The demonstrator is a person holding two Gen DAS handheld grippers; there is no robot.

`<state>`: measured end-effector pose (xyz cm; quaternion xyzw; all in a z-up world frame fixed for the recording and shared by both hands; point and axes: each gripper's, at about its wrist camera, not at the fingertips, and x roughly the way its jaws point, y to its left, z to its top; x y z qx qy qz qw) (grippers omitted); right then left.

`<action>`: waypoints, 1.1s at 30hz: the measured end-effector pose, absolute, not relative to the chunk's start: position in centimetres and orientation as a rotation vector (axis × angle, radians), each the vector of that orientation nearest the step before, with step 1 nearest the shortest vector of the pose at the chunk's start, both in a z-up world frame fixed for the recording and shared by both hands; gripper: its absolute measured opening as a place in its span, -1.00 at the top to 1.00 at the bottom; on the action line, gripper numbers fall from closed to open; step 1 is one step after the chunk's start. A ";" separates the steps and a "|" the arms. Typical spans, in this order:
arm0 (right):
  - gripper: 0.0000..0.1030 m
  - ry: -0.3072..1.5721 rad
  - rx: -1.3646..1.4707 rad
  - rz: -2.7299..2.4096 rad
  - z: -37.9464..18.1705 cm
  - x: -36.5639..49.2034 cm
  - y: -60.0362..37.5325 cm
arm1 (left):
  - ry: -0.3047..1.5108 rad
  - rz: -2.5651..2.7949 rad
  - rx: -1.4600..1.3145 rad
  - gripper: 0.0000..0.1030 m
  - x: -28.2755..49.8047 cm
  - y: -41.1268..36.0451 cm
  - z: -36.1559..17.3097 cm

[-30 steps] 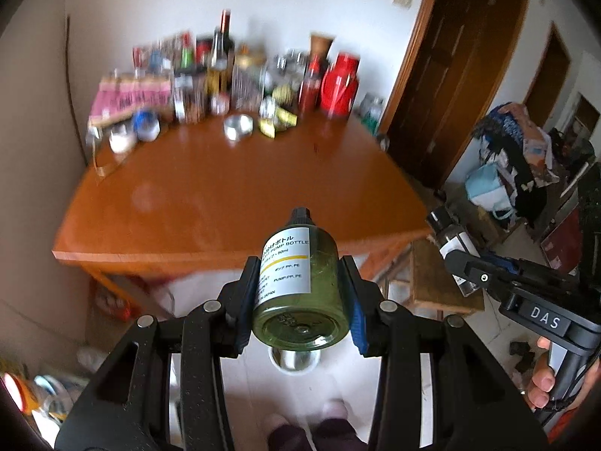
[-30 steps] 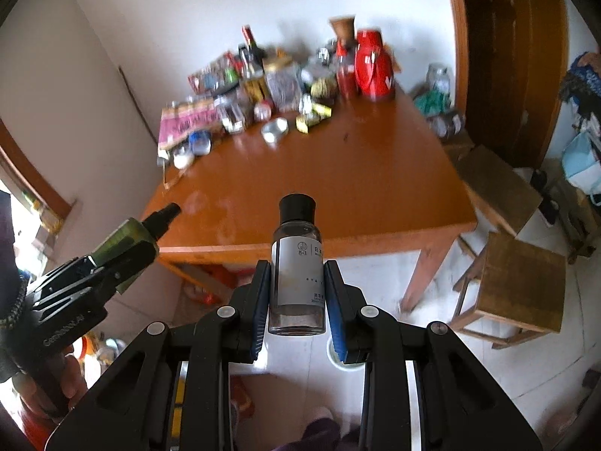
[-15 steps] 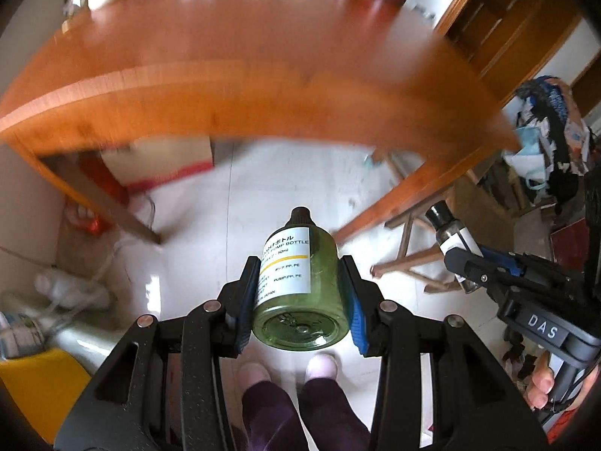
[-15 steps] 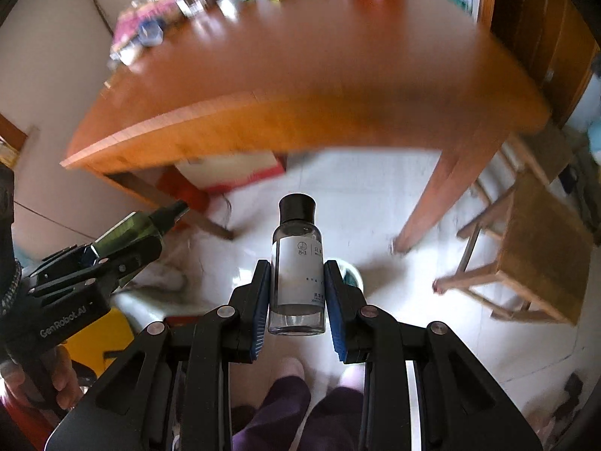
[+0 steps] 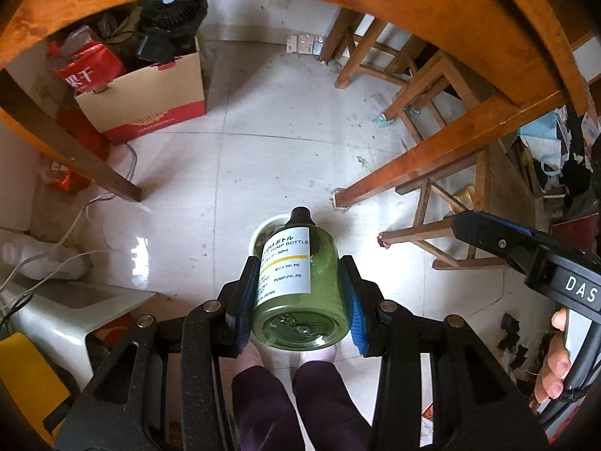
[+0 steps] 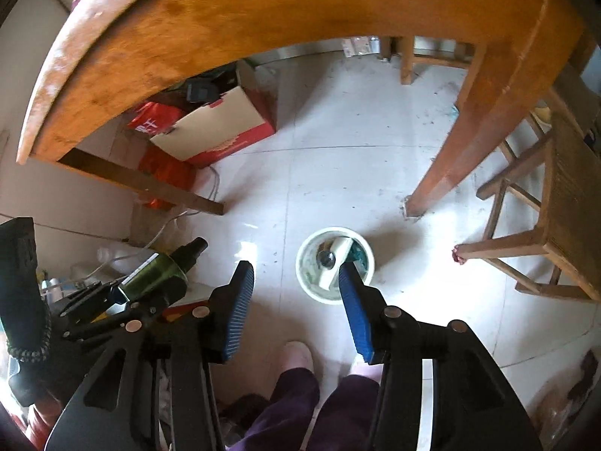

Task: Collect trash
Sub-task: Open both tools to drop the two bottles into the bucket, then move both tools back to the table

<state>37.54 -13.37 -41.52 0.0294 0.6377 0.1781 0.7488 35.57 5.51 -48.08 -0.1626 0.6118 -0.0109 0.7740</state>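
Down by the floor, the green bottle [image 5: 298,285] lies lengthwise along the left gripper [image 5: 298,300], its black cap pointing away from the person and down toward the white bin [image 6: 334,265], its round base turned back toward the camera. It is translucent olive-green plastic with a white label bearing Japanese print, the words PUMP BOTTLE and a yellow band. The left gripper's blue pads press on both of its flanks, so the jaws are about half closed and clamped on it. In the left wrist view the bottle covers most of the bin, only a sliver of rim showing beside the cap.

The right gripper [image 6: 296,300] points down too, its jaws opening with nothing between the ribbed blue pads. Just past its right fingertip stands the bin on the pale tiled floor [image 6: 338,120], and inside lies a small clear bottle with a dark cap and white label, tilted against the wall, among other scraps I cannot make out.

Overhead arches the edge of the wooden table [image 6: 263,11]; its leg [image 6: 447,158] comes down near the bin. A wooden stool [image 6: 556,218] sits to the right, a red-and-tan cardboard box [image 5: 150,101] under the table, and the person's purple trouser legs [image 5: 293,406] are right below the grippers
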 end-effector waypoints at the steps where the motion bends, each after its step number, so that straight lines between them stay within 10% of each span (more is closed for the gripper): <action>1: 0.15 1.392 0.062 0.378 -41.5 37.5 -13.7 | 1.328 -0.034 -0.354 0.20 35.8 5.1 -48.2; 17: 0.15 1.340 0.031 0.349 -38.1 37.6 -14.9 | 1.381 -0.032 -0.289 -0.11 37.6 2.4 -46.7; 33: 0.15 1.124 -0.002 0.445 -21.3 34.9 -16.1 | 1.105 0.053 -0.254 -0.11 35.1 1.4 -25.1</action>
